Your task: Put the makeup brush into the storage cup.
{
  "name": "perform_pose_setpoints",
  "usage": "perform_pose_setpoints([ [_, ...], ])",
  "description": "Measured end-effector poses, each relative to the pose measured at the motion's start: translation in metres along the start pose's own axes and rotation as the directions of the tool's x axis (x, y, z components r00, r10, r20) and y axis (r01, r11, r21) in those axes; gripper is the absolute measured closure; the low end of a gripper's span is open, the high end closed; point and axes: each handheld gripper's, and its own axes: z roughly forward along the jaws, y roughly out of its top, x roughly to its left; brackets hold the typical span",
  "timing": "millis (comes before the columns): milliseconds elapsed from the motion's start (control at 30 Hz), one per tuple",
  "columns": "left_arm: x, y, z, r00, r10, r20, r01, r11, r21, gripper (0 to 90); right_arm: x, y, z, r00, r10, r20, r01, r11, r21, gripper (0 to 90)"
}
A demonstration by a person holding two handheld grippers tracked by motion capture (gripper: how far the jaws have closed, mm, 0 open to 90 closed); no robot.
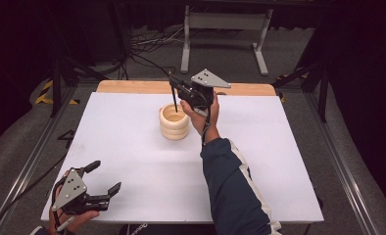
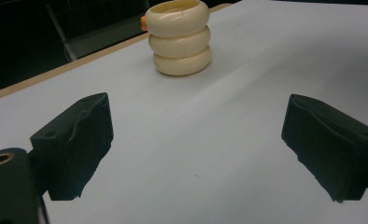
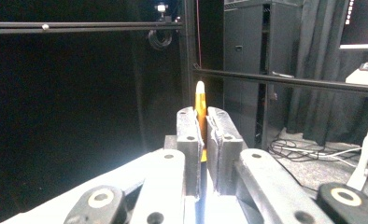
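White table (image 1: pixel 132 161): right tool (image 1: pixel 174 93) pinches a pencil (image 3: pixel 200 105) above the ringed cup (image 1: pixel 174 122) (left tool (image 1: pixel 105 178) spread).

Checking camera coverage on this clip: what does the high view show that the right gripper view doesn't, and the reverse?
The high view adds the white table, the cream ringed holder on it, the pencil pointing down at the holder's mouth, and the left gripper open near the table's front corner. The right gripper view adds the pencil's yellow shaft and pale top end above the jaws, with dark frame bars behind. Shared: the right gripper shut on the pencil.
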Motion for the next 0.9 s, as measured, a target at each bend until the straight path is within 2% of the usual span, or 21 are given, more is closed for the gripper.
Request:
perform_pose_setpoints([
  [267, 0.000, -0.001, -0.001, 1.0000, 0.002, -0.001, -0.002, 1.0000, 0.000, 9.7, -0.008, -0.013, 0.008, 0.9994, 0.030, 0.015, -0.031, 0.999, 0.018, 84.4],
  [633, 0.000, -0.003, -0.006, 1.0000, -0.005, -0.005, 0.005, 1.0000, 0.008, 9.7, -0.010, -0.028, 0.017, 0.9993, 0.033, 0.014, -0.034, 0.999, 0.041, 84.4],
  [767, 0.000, -0.003, -0.006, 1.0000, -0.007, -0.003, 0.007, 1.0000, 0.007, 9.7, -0.012, -0.032, 0.017, 0.9982, 0.056, 0.022, -0.057, 0.998, 0.041, 84.4],
  [900, -0.001, -0.004, -0.006, 1.0000, -0.005, 0.000, 0.005, 0.9999, 0.010, 9.7, -0.013, -0.036, 0.018, 0.9982, 0.054, 0.025, -0.055, 0.997, 0.049, 84.4],
])
